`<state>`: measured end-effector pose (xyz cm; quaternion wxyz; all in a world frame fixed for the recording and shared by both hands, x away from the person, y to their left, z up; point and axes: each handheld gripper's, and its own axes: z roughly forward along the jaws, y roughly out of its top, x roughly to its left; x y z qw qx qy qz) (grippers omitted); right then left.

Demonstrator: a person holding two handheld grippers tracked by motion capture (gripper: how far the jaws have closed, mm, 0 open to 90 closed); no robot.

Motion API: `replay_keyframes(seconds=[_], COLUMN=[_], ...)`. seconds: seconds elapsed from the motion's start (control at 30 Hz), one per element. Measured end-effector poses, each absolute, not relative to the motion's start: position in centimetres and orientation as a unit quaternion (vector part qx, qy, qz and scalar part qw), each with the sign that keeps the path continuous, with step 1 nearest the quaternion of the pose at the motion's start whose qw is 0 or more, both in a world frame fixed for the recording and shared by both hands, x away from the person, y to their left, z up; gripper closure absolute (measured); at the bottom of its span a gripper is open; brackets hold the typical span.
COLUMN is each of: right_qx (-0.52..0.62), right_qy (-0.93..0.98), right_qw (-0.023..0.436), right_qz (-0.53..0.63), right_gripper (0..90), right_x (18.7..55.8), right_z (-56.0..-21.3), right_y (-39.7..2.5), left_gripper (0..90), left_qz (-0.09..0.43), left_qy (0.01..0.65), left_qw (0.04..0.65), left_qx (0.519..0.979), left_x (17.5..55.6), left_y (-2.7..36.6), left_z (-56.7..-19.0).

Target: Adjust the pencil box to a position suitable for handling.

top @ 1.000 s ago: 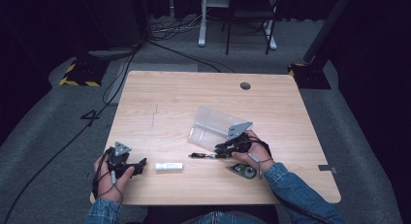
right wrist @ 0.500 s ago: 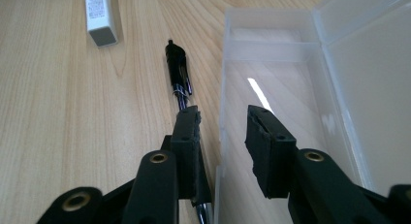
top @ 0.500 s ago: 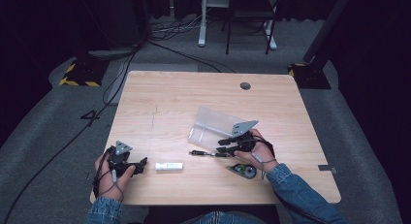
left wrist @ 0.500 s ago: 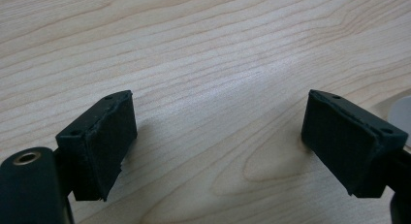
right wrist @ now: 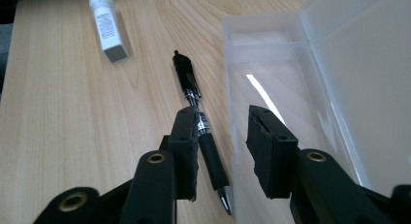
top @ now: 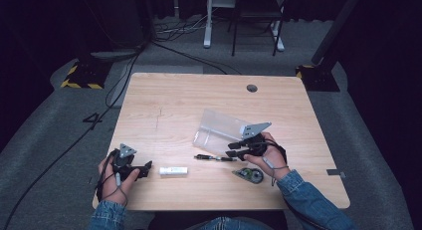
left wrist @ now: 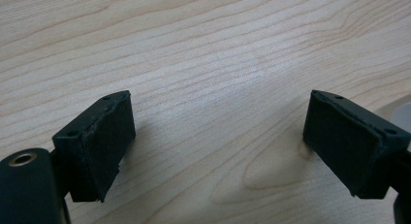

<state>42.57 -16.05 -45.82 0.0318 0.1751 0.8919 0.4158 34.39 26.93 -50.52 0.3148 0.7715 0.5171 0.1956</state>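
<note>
On table (top: 209,95), near-right: clear case (top: 221,132), lid open, lying empty as far as visible. Just near of case, black pen (top: 215,158) flat on the wood, running left to right; correction tape (top: 250,174) nearer yet, by the right wrist. Left of pen, small white tube (top: 173,171), well apart from case.

Right gripper (right wrist: 224,139) low over pen, jaws open, straddling the barrel's grip end; left pad touching or nearly touching the barrel, right pad over the case edge. Not clamped yet. Left gripper (left wrist: 218,136) resting at the near-left edge, jaws wide open on bare wood, holding nothing.

Step in hand, by judgement: taking up the pen for the case. Next move calls for shifting the jaws clear of the case wall, centring on the barrel, closing, then lifting and turning the pen in line with the long compartment.

Hard to tell: whether the left pad truly presses the pen; print on the tube too small to read; far corner of the case hidden behind the gripper's grey plate in high view.
</note>
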Motion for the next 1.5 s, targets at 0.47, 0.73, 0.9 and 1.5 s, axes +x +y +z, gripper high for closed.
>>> replay_keyframes(seconds=[0.47,0.73,0.9,1.5], right_qx=[0.159,0.14,0.128,0.111], right_qy=[0.906,0.916,0.922,0.928], right_qw=[0.012,0.009,0.012,0.051], right_qz=[0.393,0.376,0.366,0.351], right_gripper=[69.8,69.6,67.0,60.6], right_x=[41.1,40.7,40.4,41.0], right_z=[-45.4,-45.8,-46.6,-47.8], right_y=[-14.9,-13.9,-13.0,-12.0], left_gripper=[11.3,11.3,11.3,11.3], left_qz=[0.195,0.195,0.195,0.194], left_qy=[0.518,0.518,0.518,0.518], left_qw=[0.316,0.316,0.316,0.315], left_qx=[0.771,0.771,0.771,0.771], left_x=[34.5,34.5,34.5,34.5], left_y=[26.9,26.9,26.9,26.8], left_z=[-50.5,-50.5,-50.5,-50.5])
